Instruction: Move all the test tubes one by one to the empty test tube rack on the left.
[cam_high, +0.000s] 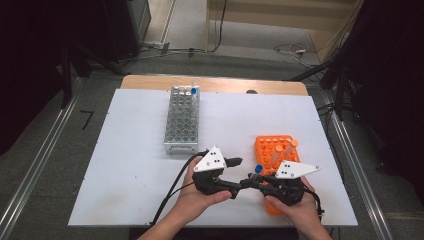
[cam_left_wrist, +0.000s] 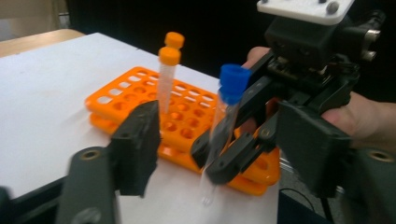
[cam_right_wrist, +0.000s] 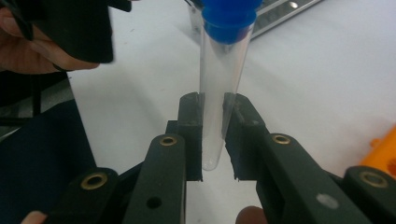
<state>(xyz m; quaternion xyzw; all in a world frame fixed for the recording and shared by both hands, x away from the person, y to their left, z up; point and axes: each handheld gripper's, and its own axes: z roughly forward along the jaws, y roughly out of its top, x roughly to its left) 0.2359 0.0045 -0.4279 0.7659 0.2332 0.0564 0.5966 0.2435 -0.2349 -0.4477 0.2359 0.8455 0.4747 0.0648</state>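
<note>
One light, slick tube (cam_right_wrist: 219, 93) sat clamped low in my right hand-held gripper (cam_right_wrist: 213, 135); left hand-held gripper (cam_left_wrist: 215, 140), half-open around it, held nothing.

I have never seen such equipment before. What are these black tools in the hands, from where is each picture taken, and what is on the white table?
A person holds two hand tools, each with two black jaws. The high view looks down on the white table; the other two views come from cameras riding on the tools.

On the table stand a long silver metal rack, with one blue-capped tube at its far end, and an orange plastic rack holding two orange-capped tubes.

The right gripper is shut on a clear plastic tube with a blue cap, holding it upright. The left gripper faces it, jaws apart on either side of that tube, not touching it.
</note>
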